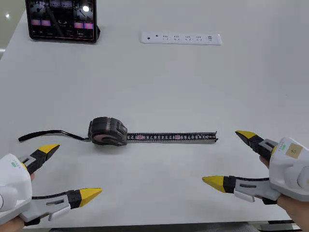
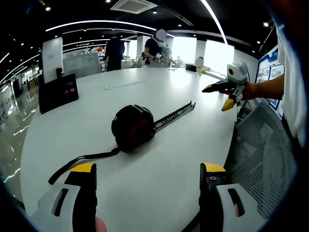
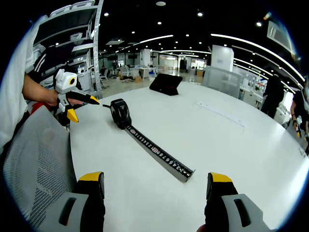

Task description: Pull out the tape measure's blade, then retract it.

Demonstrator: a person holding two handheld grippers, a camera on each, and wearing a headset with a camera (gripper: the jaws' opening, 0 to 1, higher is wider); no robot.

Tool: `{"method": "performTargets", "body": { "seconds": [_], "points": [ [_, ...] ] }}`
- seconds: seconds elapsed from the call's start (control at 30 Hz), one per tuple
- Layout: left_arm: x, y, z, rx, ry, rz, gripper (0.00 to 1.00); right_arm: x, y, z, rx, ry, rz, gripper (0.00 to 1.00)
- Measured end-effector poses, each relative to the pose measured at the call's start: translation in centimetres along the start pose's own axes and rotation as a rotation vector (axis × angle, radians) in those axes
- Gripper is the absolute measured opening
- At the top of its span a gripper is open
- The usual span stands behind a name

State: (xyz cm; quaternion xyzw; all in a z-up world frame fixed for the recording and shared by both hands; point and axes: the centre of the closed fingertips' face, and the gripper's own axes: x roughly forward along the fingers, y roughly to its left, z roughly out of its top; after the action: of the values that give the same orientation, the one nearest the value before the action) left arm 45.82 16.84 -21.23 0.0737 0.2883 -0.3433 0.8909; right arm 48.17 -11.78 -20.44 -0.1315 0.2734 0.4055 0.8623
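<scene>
A black tape measure (image 1: pixel 107 131) lies on its side near the middle of the white counter (image 1: pixel 154 82), its case towards the person's left. Its blade (image 1: pixel 171 137) is pulled out and lies flat on the counter, running straight to the right from the case, with the end hook resting on the surface. A black wrist strap (image 1: pixel 47 134) trails from the other side of the case, curving away to the left. The left gripper (image 1: pixel 77 169) hovers at the lower left, nearer the person than the case and apart from it; its yellow-tipped fingers are spread wide with nothing between them. The right gripper (image 1: pixel 222 156) hovers at the lower right, just beyond the blade's hook end and not touching it, its fingers likewise spread wide around nothing. In the left gripper view the case sits ahead between the two fingers, the strap curling back towards the left one and the blade stretching off towards the other gripper. In the right gripper view the hook end lies ahead between the fingers, and the blade runs away to the case. At the far edge of the counter a dark tablet (image 1: pixel 62 19) stands propped up with its screen lit, and a white power strip (image 1: pixel 181 37) lies flat to its right. A grey mesh chair back (image 2: pixel 263 159) shows beside the counter's near edge.
</scene>
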Motion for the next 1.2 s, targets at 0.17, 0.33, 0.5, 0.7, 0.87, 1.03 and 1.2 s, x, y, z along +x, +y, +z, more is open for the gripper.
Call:
{"method": "performTargets", "body": {
  "seconds": [0.17, 0.33, 0.5, 0.7, 0.87, 1.03, 1.2],
  "points": [
    [-0.1, -0.3, -0.7, -0.013, 0.005, 0.001, 0.85, 0.2, 0.7, -1.1, 0.005, 0.018, 0.004, 0.87],
    [-0.2, -0.5, -1.1, -0.019, 0.012, -0.004, 0.85, 0.1, 1.2, -1.3, 0.020, 0.012, -0.002, 0.88],
    [-0.2, -0.5, -1.4, -0.021, 0.020, -0.002, 0.85, 0.1, 1.4, -1.8, 0.027, 0.021, -0.003, 0.89],
    [-0.3, -0.5, -1.4, -0.025, 0.022, -0.005, 0.85, -0.2, 1.4, -2.0, 0.031, 0.026, -0.002, 0.89],
    [-0.3, -0.5, -1.1, -0.030, 0.015, -0.005, 0.85, -0.2, 1.3, -1.8, 0.029, 0.025, -0.003, 0.90],
    [-0.2, -0.7, -1.1, -0.029, 0.015, -0.009, 0.85, -0.3, 1.3, -1.5, 0.024, 0.020, -0.004, 0.90],
    [-0.3, -0.7, -1.1, -0.031, 0.016, -0.008, 0.85, -0.3, 1.3, -1.5, 0.021, 0.022, -0.002, 0.90]
  ]
}}
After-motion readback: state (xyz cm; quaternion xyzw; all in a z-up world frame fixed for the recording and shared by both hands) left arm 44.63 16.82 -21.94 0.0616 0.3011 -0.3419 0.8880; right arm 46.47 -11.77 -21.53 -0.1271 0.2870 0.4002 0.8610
